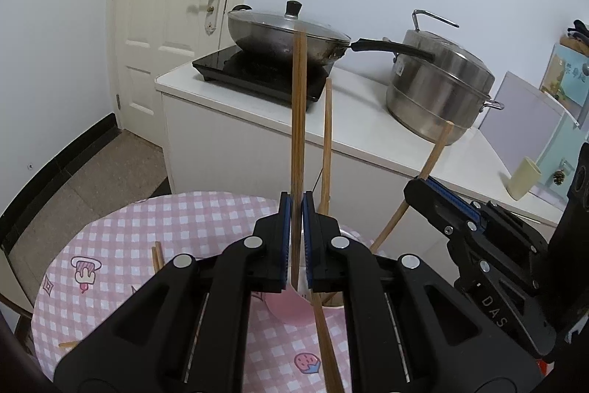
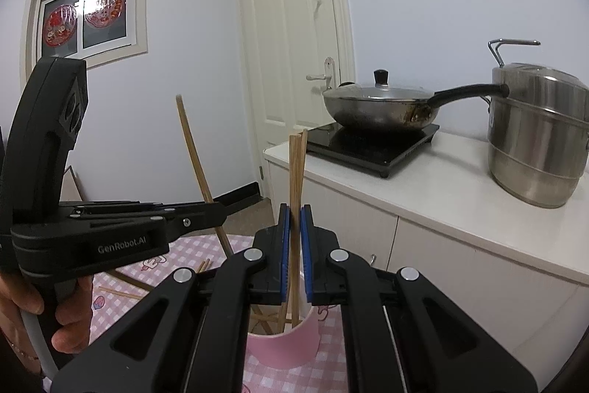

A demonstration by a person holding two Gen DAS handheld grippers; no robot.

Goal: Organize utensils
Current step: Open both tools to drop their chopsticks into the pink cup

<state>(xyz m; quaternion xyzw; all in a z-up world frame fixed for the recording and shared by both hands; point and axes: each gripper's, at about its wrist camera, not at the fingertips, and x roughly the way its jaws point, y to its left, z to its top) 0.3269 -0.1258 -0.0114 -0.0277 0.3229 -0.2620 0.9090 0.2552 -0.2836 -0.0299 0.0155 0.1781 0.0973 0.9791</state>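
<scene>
Chopsticks (image 1: 299,120) stood pinched upright in our left gripper (image 1: 296,209) over the pink cup (image 1: 291,310) on the checkered table (image 1: 176,227). Right wrist view: our right gripper (image 2: 294,216) clamped another pair (image 2: 295,179), ends down inside the cup (image 2: 285,345); loose ones (image 2: 119,293) lay on the table.

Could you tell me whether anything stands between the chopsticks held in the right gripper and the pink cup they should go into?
Nothing visible blocks them. The right gripper holds the chopsticks upright directly above the pink cup, with their lower ends already inside its rim. The left gripper is off to the side.
</scene>
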